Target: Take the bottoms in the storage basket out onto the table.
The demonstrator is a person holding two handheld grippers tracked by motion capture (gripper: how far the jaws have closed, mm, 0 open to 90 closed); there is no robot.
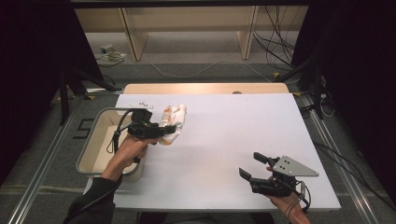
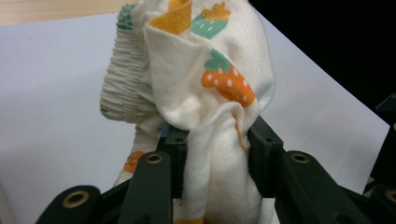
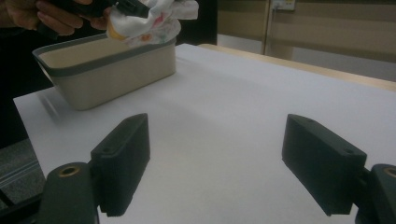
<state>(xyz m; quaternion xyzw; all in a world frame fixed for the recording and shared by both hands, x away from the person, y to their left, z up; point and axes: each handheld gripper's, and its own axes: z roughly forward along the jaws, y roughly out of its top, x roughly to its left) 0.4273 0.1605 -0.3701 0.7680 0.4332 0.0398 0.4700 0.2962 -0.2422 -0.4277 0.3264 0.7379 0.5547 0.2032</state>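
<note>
Strawberry-print cloth hangs bunched, pinched by the left hand-held gripper beside the beige tub at nine o'clock; right hand-held gripper spread over the counter.

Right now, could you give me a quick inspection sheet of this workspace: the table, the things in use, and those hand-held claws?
Surface: white tabletop, bare in the middle, with a wooden strip along the far edge.
Job's things: cream cloth with a strawberry print, bunched and lifted; beige bin with a grey rim at the table's left edge, beside the cloth.
Clutter: a small white item near the far left corner, too small to identify.
Grippers: left claw shut on the cloth; right claw open, holding nothing, near the front right.
Cables: a black cable trails from the left claw; loose cables lie on the floor behind.
Surroundings: wooden shelving, dark curtains at both sides.
</note>
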